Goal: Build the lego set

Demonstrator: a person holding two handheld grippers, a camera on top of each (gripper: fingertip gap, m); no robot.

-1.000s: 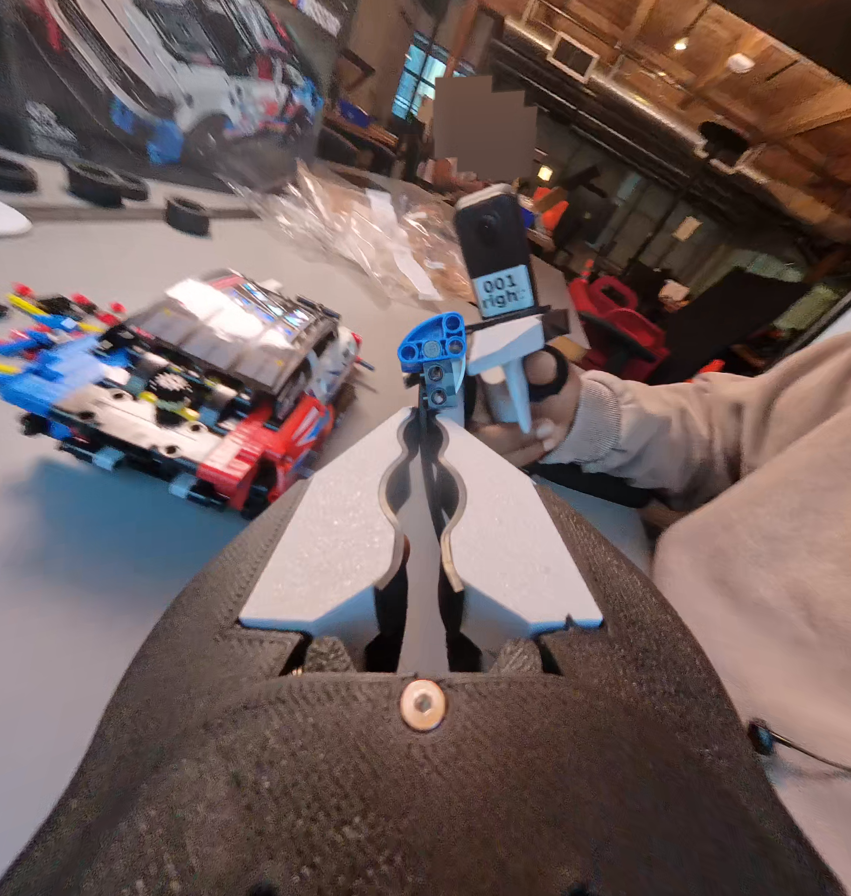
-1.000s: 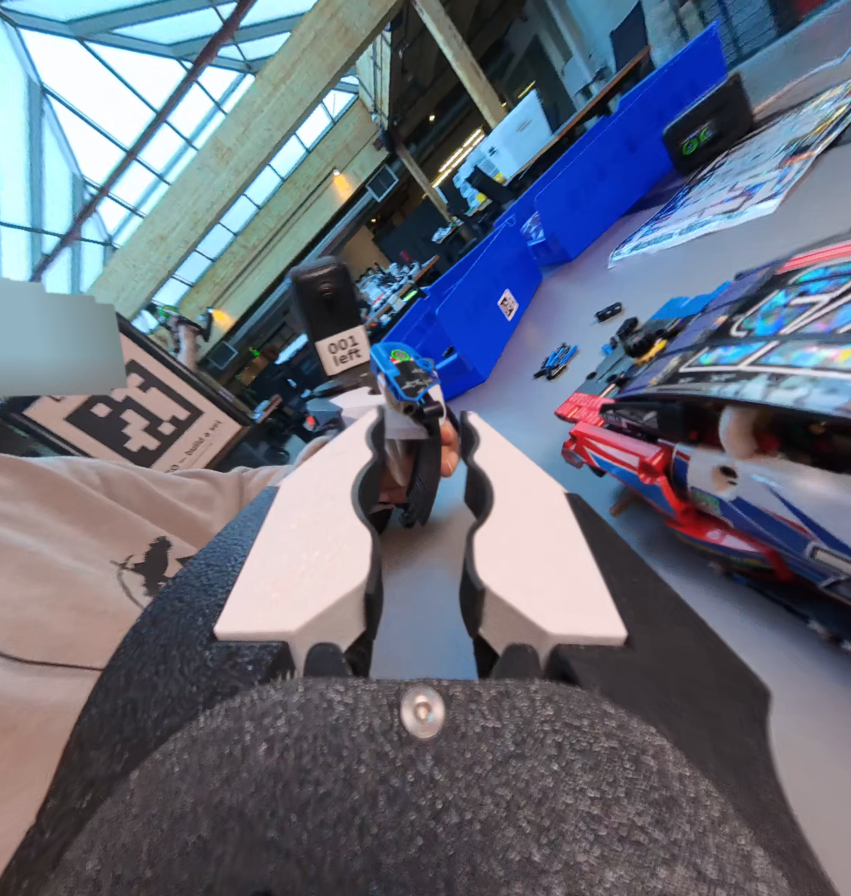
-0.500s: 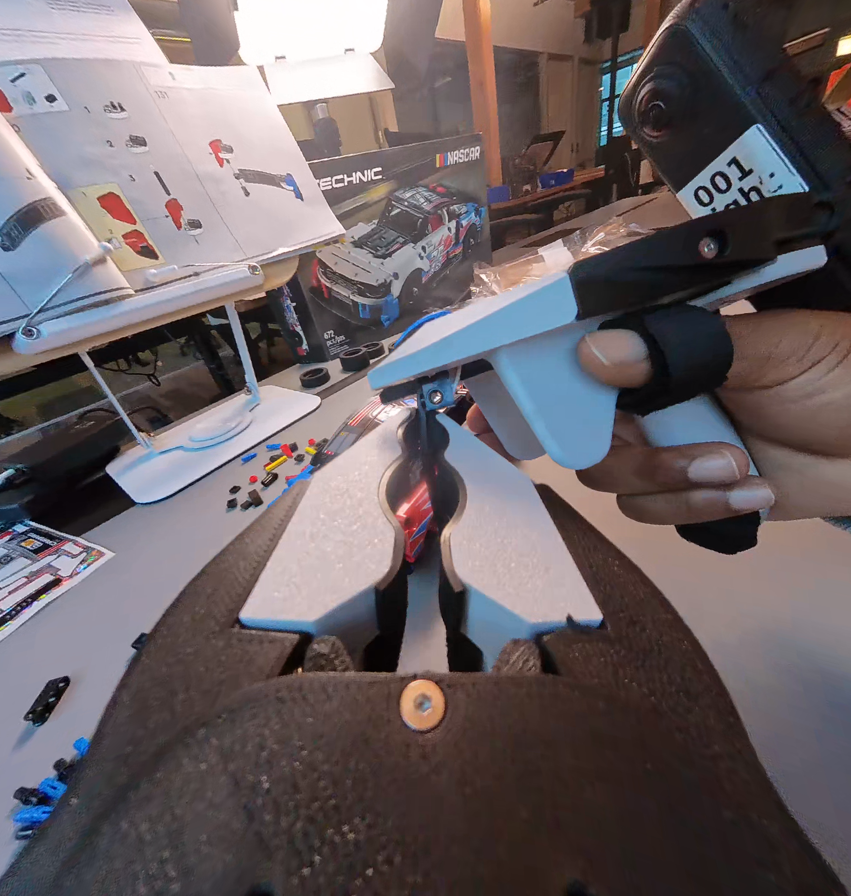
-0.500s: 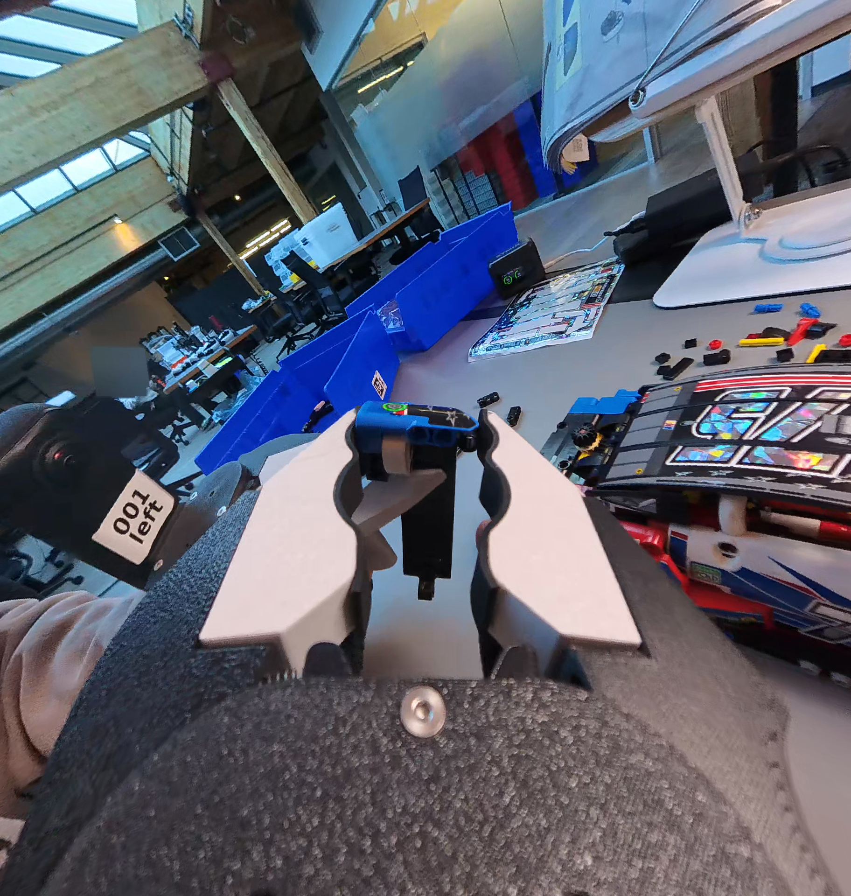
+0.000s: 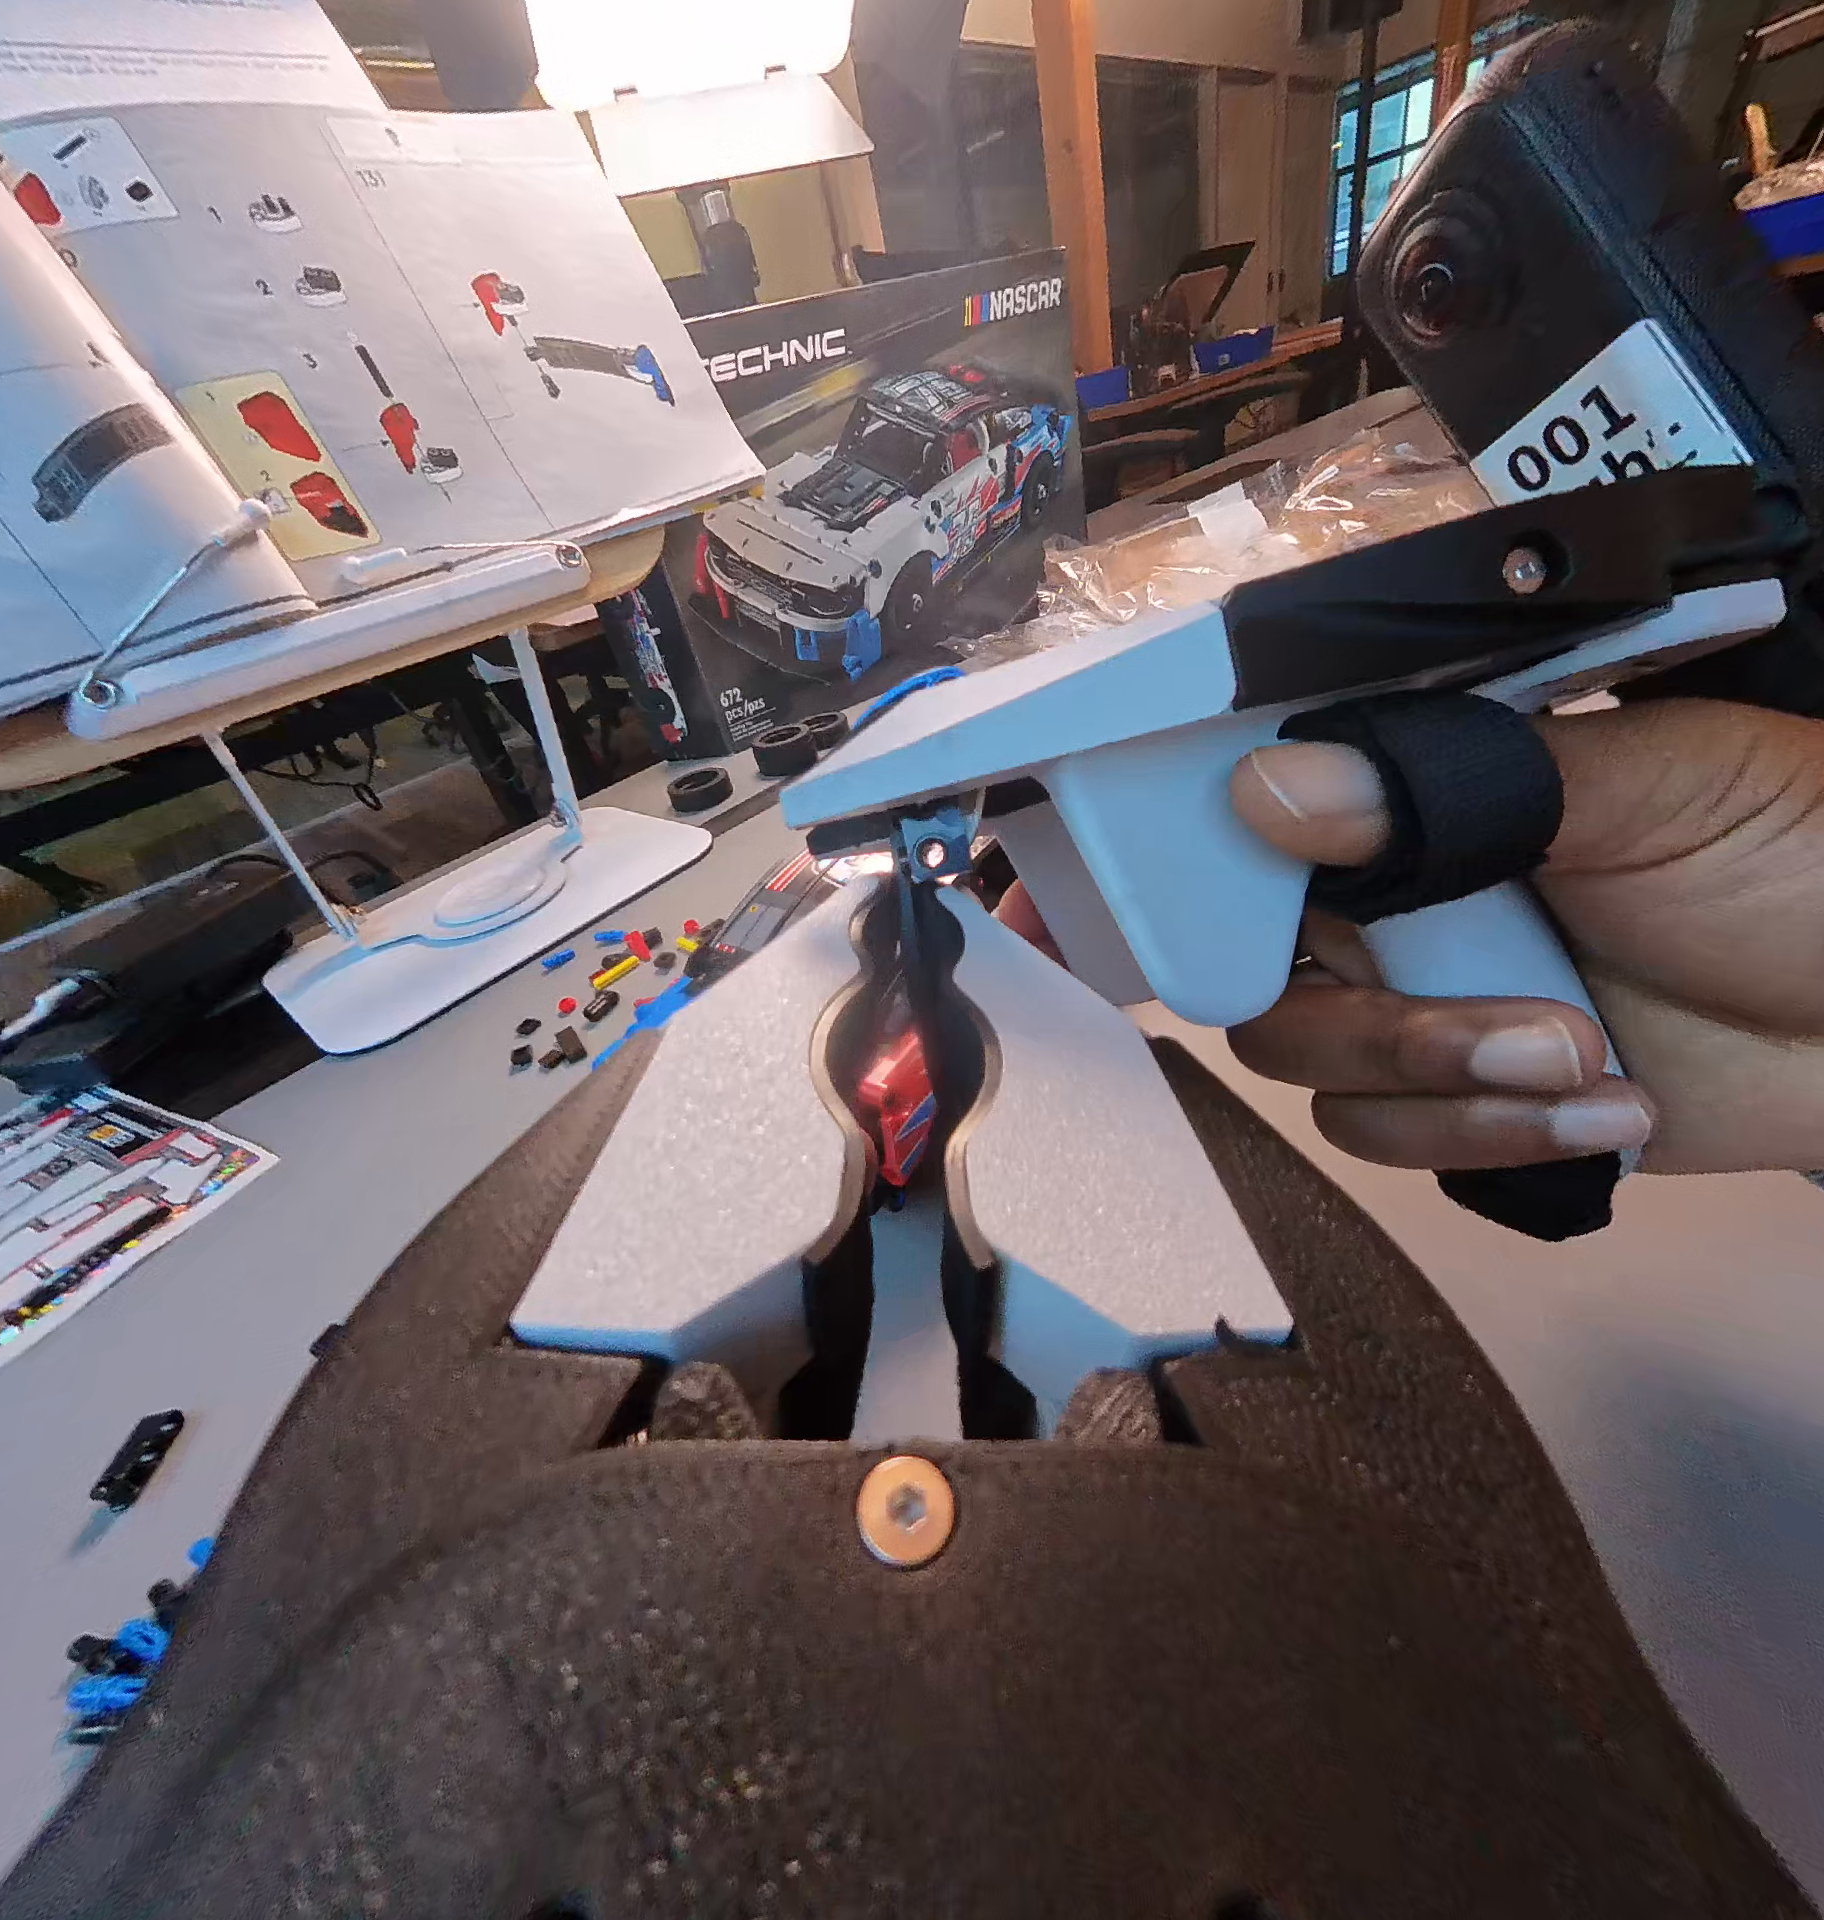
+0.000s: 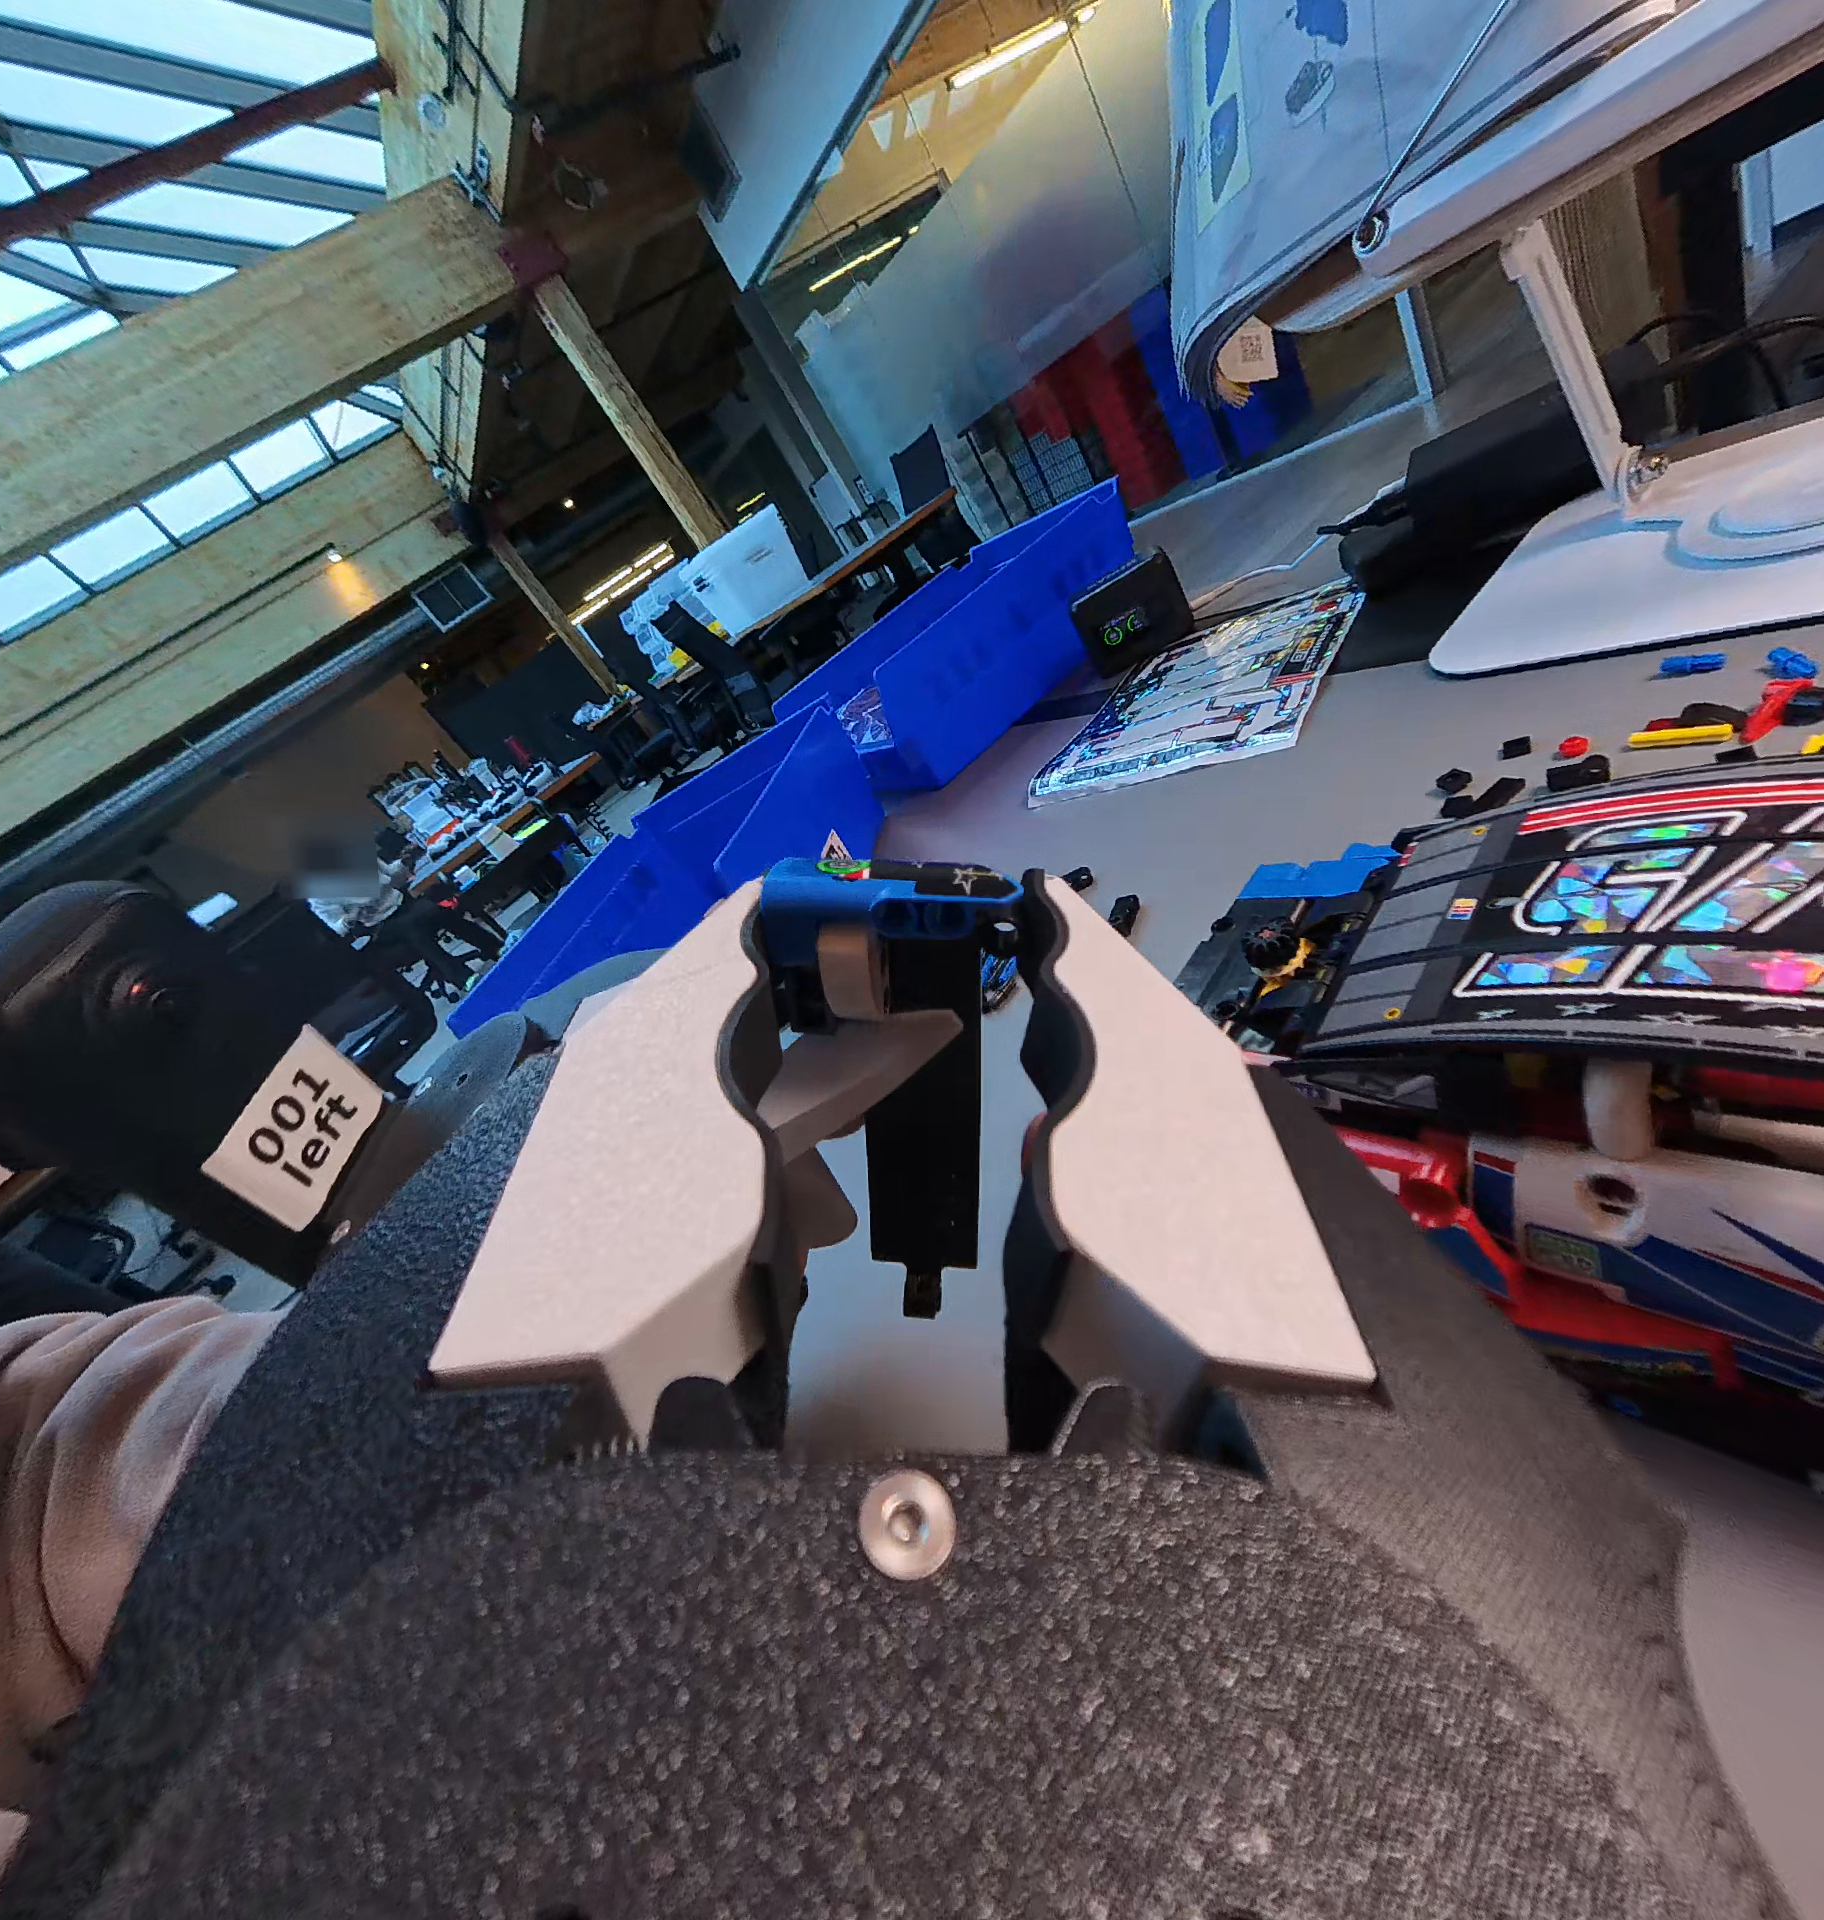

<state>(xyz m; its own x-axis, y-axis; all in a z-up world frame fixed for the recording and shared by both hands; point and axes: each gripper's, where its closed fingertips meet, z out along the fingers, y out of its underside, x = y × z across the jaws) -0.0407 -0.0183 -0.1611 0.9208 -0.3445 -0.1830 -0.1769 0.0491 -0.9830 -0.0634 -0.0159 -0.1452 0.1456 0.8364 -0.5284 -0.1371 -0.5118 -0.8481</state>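
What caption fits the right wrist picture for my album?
Right tool brackets a blue-and-black lego piece pinched by the left tool, beside the lego car.

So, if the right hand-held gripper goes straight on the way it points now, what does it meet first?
The black and blue lego piece, held by the left hand-held gripper: it already stands between the fingertips of the right hand-held gripper. Behind it come blue bins, though the depth is unclear.
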